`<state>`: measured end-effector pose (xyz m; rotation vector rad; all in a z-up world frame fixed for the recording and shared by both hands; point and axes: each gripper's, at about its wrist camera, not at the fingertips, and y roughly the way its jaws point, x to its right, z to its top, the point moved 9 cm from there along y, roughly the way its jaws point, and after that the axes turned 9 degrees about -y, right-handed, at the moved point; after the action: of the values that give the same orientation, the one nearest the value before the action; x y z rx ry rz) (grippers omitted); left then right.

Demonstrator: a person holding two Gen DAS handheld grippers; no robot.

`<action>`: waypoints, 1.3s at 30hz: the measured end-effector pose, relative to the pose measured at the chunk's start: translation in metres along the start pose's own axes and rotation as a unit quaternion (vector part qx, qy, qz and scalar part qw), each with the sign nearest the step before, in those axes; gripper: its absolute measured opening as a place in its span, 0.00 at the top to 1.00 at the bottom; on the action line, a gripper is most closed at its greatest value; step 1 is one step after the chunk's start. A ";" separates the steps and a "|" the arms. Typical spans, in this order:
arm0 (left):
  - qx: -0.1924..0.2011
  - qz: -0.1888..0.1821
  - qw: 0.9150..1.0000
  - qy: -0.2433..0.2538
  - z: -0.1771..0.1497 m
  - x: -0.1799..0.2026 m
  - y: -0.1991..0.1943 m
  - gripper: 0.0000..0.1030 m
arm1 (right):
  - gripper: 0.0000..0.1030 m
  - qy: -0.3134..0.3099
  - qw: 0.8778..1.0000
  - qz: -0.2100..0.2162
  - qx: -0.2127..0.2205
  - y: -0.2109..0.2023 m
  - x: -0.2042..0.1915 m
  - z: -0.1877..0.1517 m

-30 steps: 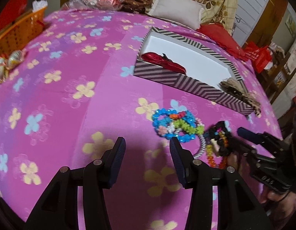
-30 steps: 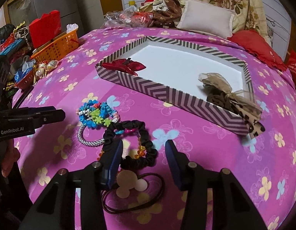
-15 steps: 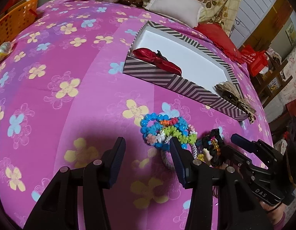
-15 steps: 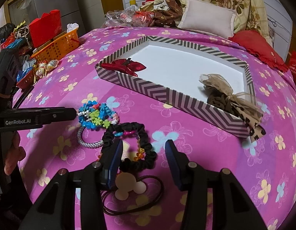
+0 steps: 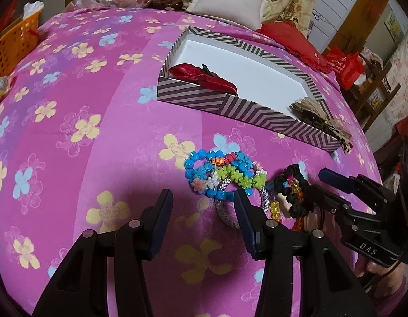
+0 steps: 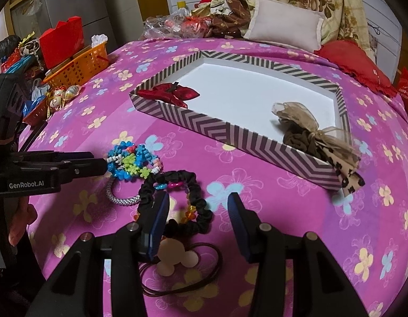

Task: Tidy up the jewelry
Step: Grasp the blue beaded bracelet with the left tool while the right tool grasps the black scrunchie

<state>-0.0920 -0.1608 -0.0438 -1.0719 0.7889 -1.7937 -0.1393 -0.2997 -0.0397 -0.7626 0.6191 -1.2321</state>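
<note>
Flowered pink bedspread (image 5: pixel 103 84), your spread grippers (image 5: pixel 202 215) (image 6: pixel 197 218) over knobbly beads (image 5: pixel 219 173) and ruffled black scrunchie (image 6: pixel 193 198), striped box (image 6: pixel 204 124) beyond.

Two markings can be read. White letters "DAS" stand on the black body of the right gripper (image 5: pixel 313 182), at about four o'clock in the left wrist view. White "GenRobot.AI" stands on the side of the left gripper (image 6: pixel 98 162), at about nine o'clock in the right wrist view. White print on a red bag (image 6: pixel 407 85) at three o'clock is too small to read.

Bare bedspread (image 5: pixel 103 100) left of bracelet pile (image 5: pixel 219 174)
</note>
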 end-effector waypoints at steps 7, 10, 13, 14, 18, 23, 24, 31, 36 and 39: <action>0.001 0.003 1.000 -0.004 0.007 -0.002 0.002 0.78 | 0.53 -0.001 1.000 0.001 -0.002 0.003 -0.001 -0.002; 0.005 -0.001 1.000 0.003 0.010 0.004 0.003 0.79 | 0.53 -0.002 1.000 0.002 -0.003 0.005 -0.002 -0.001; 0.009 0.007 1.000 0.022 0.012 0.010 0.005 0.85 | 0.53 -0.004 1.000 0.003 -0.005 0.006 -0.002 -0.001; 0.008 0.012 1.000 0.027 0.012 0.011 0.006 0.89 | 0.53 -0.004 1.000 0.003 -0.005 0.006 -0.002 -0.001; 0.009 0.025 0.998 0.051 0.013 0.016 0.012 0.97 | 0.53 -0.004 1.000 0.006 -0.007 0.008 -0.002 -0.001; -0.001 0.033 0.998 0.055 0.013 0.014 0.020 1.00 | 0.53 -0.009 1.000 0.008 -0.012 0.012 -0.004 0.000; -0.001 0.032 0.998 0.053 0.013 0.013 0.021 1.00 | 0.53 -0.010 1.000 0.008 -0.013 0.013 -0.004 -0.001; 0.007 0.017 0.998 0.053 0.016 0.013 0.018 1.00 | 0.75 -0.007 1.000 0.015 -0.022 0.025 -0.004 -0.004; 0.019 -0.011 0.999 0.050 0.017 0.018 0.002 1.00 | 0.92 -0.012 1.000 0.014 -0.001 0.011 -0.008 0.000; 0.021 -0.034 0.998 0.042 0.021 0.020 -0.010 1.00 | 0.93 -0.017 1.000 0.007 0.015 -0.002 -0.009 0.006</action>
<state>-0.0819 -0.1768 -0.0200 -1.0117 0.7699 -1.9145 -0.1381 -0.2901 -0.0345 -0.7515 0.5756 -1.2104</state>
